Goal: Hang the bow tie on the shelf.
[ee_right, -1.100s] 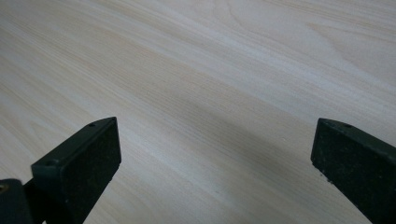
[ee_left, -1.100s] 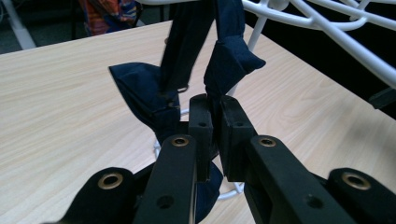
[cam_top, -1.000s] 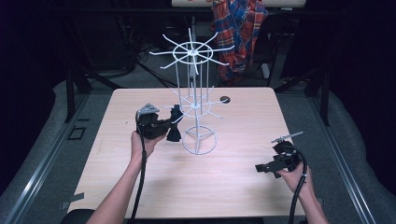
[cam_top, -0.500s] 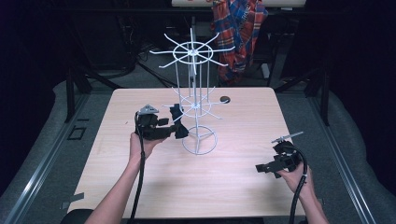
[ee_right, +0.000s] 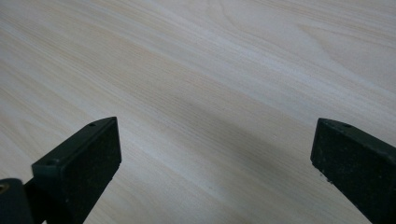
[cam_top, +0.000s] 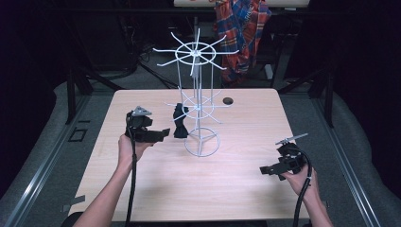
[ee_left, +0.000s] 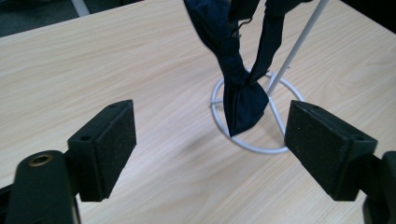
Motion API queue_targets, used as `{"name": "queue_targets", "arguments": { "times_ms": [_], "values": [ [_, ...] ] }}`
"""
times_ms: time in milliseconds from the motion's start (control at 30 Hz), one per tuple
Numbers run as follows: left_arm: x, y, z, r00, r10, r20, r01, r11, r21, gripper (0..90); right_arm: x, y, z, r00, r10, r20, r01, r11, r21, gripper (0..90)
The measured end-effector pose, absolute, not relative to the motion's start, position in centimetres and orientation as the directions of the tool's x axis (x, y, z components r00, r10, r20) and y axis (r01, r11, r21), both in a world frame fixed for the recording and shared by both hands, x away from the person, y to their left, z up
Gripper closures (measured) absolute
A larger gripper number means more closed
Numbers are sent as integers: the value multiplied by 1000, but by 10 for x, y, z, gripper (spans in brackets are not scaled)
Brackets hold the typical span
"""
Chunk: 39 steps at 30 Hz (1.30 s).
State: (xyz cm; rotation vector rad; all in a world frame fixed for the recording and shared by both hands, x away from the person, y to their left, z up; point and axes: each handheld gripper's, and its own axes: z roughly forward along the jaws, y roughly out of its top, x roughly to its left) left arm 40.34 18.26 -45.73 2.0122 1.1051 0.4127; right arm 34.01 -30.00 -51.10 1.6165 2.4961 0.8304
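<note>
Dark navy, the bow tie (cam_top: pixel 179 121) hangs from a lower arm of the white wire rack (cam_top: pixel 196 101) at the middle of the tabletop (cam_top: pixel 142 189); our left tool (cam_top: pixel 163 135) sits just beside it, its jaws just opened wide with nothing between them. Between the tie and our right tool (cam_top: pixel 265 170), also open and empty over bare wood, stand the rack's pole and ring base. A small dark disc (cam_top: pixel 228 100) lies behind the rack, and plaid cloth (cam_top: pixel 243 33) hangs beyond the tabletop.

The high view looks forward and down on the whole tabletop (cam_top: pixel 236 189) from far. The left gripper view sits close, facing the wire rack (ee_left: pixel 261 140) ahead of the left gripper (ee_left: pixel 210 144); both views share this rack (cam_top: pixel 201 142). The right gripper view looks closely at bare wood.
</note>
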Motion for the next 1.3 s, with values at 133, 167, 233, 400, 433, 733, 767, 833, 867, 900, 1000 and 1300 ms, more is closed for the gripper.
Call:
{"name": "queue_targets", "arguments": {
  "times_ms": [133,167,233,400,433,733,767,833,867,900,1000,1300],
  "values": [
    [396,192,-453,559,826,-71,577,-326,749,138,340,-300,-512,-450,860,239,832,307,462,14],
    [394,193,-453,555,829,-67,580,-328,745,132,340,-301,-512,-450,862,234,831,309,462,14],
    [389,197,-452,544,837,-52,582,-332,742,117,340,-301,-511,-449,862,234,832,308,462,14],
    [378,209,-448,531,847,-37,598,-344,724,93,340,-300,-512,-452,860,237,832,310,460,15],
    [376,211,-448,523,851,-35,601,-339,724,87,340,-300,-512,-450,861,236,832,309,460,15],
    [357,231,-455,512,859,-30,662,-372,650,24,341,-300,-513,-451,862,230,832,312,459,17],
    [355,233,-457,511,859,-32,669,-375,642,16,340,-300,-513,-452,862,230,832,315,456,18],
    [351,236,-460,512,858,-43,686,-379,621,2,340,-300,-513,-453,862,229,832,316,456,18],
    [348,237,-461,515,856,-49,692,-381,614,2,340,-300,-513,-456,859,231,832,320,453,19],
    [346,238,-463,515,856,-48,694,-383,610,2,341,-300,-513,-456,859,232,833,320,451,19],
    [340,241,-467,520,852,-61,706,-388,593,1,340,-300,-513,-455,858,239,835,317,450,21],
    [320,248,-488,497,864,-77,750,-383,539,1,340,-299,-513,-462,852,245,833,323,449,25]
  ]
}}
